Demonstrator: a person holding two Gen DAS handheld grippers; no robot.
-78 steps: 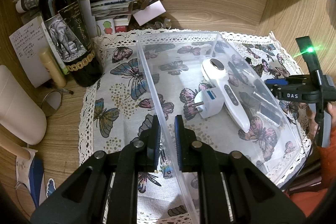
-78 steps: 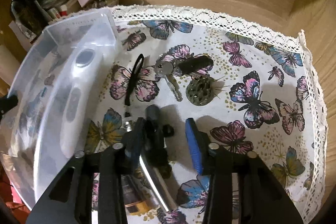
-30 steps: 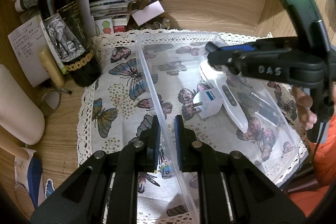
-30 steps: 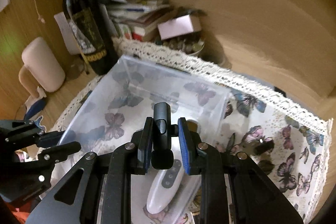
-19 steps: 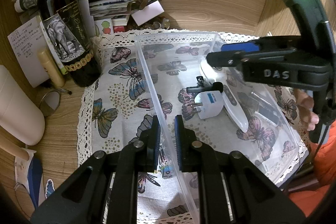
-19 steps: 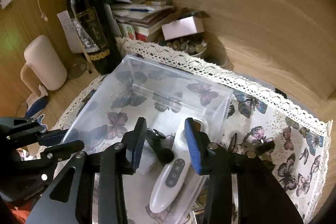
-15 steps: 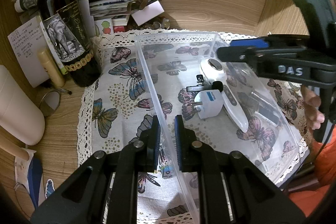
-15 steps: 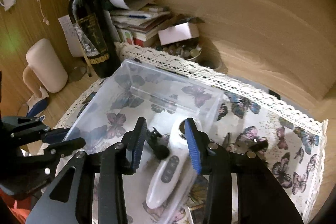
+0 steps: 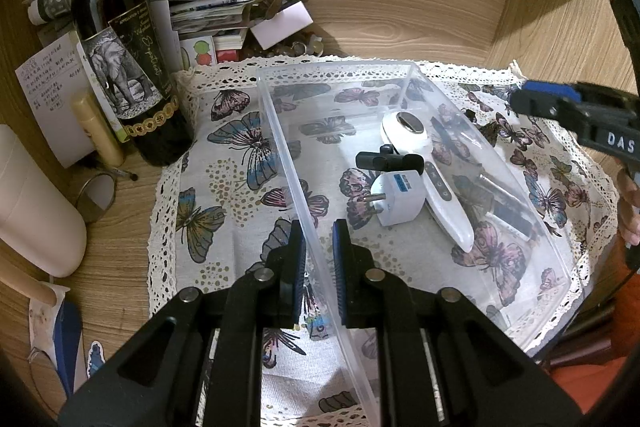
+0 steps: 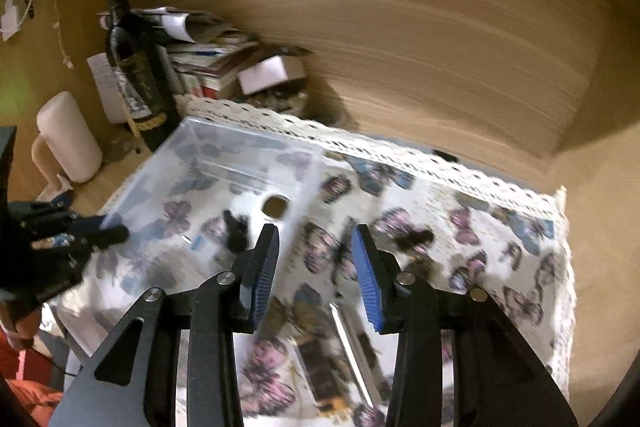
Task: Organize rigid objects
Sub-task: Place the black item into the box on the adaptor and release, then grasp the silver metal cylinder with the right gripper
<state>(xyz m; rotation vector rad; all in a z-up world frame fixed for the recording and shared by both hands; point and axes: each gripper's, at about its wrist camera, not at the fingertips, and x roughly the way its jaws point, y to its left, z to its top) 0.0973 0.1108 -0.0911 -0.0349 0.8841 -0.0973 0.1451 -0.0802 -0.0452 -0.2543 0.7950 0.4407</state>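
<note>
Wooden walls are closing in around a desk (image 9: 120, 255) that is carrying a butterfly-print cloth (image 9: 240, 187) with a lace edge, and on that cloth a clear plastic bin (image 9: 332, 71) is sitting as the landmark for everything else. Beyond the bin's far left corner a wine bottle (image 9: 120, 67) and a heap of papers (image 9: 208, 15) are standing clear of the work.

Left claw (image 9: 318, 267) is clamping on the bin's near long wall, one finger inside and one outside, most likely to keep the light bin from sliding while things are dropped in.

Inside the bin a white handheld device (image 9: 424, 171) is lying along its length, a white plug adapter (image 9: 396, 199) is resting against it, and a small black clip (image 9: 388, 159) is sitting on top of the adapter.

Right claw (image 10: 316, 275) is hanging above the cloth just outside the bin's right wall, its fingers parted with nothing between them. Under it, on the cloth beside the bin, a dark flat item with a metal edge (image 10: 348, 355) is lying blurred; that looks like the next thing to be sorted, though what it is cannot be told.
</note>
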